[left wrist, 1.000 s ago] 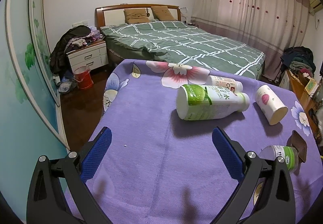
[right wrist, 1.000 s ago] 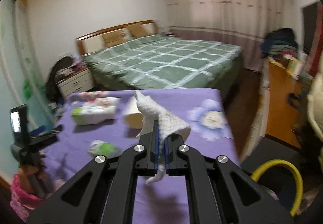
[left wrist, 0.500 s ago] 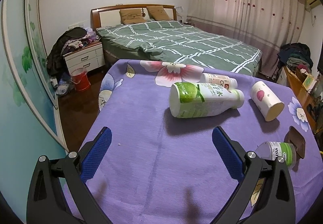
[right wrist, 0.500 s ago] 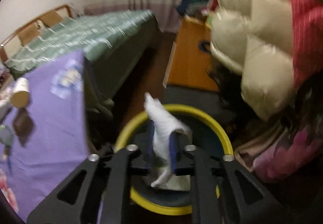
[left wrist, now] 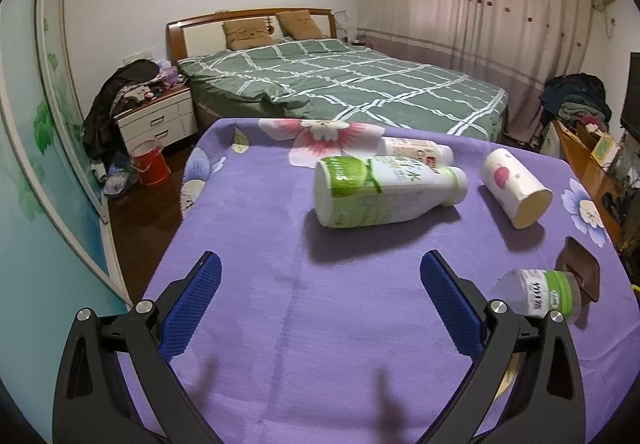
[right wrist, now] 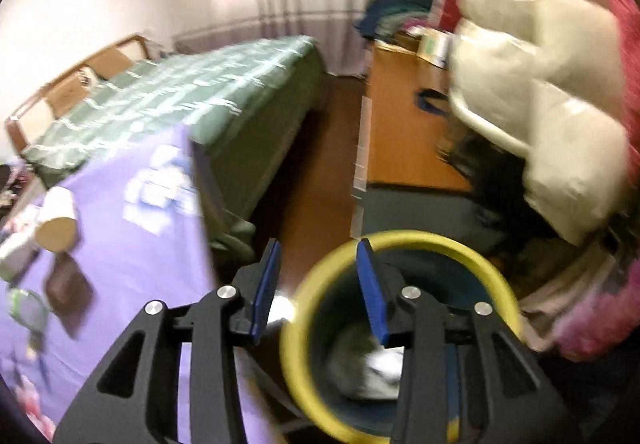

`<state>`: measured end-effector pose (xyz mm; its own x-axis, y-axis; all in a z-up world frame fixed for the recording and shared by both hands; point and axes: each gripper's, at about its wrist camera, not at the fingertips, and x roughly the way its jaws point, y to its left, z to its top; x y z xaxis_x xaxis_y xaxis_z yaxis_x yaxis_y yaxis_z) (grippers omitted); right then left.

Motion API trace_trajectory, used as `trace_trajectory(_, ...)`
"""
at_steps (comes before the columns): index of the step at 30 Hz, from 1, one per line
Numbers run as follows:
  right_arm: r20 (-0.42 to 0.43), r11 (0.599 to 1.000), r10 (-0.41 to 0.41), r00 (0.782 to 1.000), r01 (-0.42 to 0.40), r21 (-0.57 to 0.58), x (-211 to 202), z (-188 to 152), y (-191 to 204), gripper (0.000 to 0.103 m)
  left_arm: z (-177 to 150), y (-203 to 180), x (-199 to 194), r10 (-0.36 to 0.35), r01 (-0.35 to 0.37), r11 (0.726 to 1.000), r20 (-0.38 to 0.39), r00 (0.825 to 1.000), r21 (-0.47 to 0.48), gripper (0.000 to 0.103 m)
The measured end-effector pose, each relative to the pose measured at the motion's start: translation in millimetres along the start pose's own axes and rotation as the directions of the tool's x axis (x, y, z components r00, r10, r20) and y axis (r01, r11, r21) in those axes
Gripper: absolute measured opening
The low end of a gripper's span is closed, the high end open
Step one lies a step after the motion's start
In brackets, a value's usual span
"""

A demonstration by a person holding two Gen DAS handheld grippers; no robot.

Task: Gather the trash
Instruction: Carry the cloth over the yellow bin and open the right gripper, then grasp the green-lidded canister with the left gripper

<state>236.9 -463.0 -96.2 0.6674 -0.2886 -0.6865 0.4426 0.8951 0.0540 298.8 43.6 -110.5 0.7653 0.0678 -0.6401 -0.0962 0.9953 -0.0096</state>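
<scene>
My right gripper [right wrist: 318, 250] hangs over a yellow-rimmed bin [right wrist: 304, 308] on the floor beside the table. Its jaws are opening and hold nothing. White crumpled tissue [right wrist: 380, 366] lies inside the bin. My left gripper [left wrist: 318, 264] stands wide open above the purple tablecloth [left wrist: 248, 228] with nothing between its pads. Ahead of it lie a large white-and-green bottle [left wrist: 380, 191], a smaller white bottle [left wrist: 416, 151] behind that, a paper cup [left wrist: 514, 187] on its side, and a small clear bottle with a green label [left wrist: 538, 290] at the right.
A brown wallet-like item [left wrist: 582, 272] lies by the table's right edge. A green checked bed [left wrist: 340, 83] stands beyond the table, a nightstand [left wrist: 160, 119] and red bucket [left wrist: 150, 163] to the left. A wooden cabinet [right wrist: 400, 115] and a person's white puffy jacket [right wrist: 532, 71] flank the bin.
The right gripper swung from the table to above the bin, opened and let go of the white tissue, which now lies in the bin. The left gripper barely moved.
</scene>
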Motion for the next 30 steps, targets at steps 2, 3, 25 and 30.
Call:
trace_trajectory(2, 0.024, 0.999, 0.044, 0.999, -0.044, -0.012, 5.4, 5.9, 24.9, 0.038, -1.0, -5.4, -1.3, -0.026, 0.026, 1.0, -0.001, 1.0, 0.013, 0.098)
trace_trajectory(3, 0.032, 0.998, 0.062, 0.998, -0.061, -0.015, 8.2, 7.9, 35.2, 0.038, -1.7, -9.1, -2.2, -0.04, 0.04, 0.999, -0.002, 0.999, 0.024, 0.098)
trace_trajectory(25, 0.04, 0.982, 0.154, 0.987, -0.148, -0.118, 20.2, -17.9, 88.5, 0.04, -30.4, -145.3, 6.7, -0.248, 0.292, 0.924, -0.197, 0.949, 0.245, 0.098)
trace_trajectory(30, 0.047, 0.98, 0.167, 0.985, -0.161, -0.12, 16.8, -18.2, 88.3, 0.04, -27.1, -144.7, 18.7, -0.228, 0.273, 0.941, -0.221, 0.948, 0.2, 0.089)
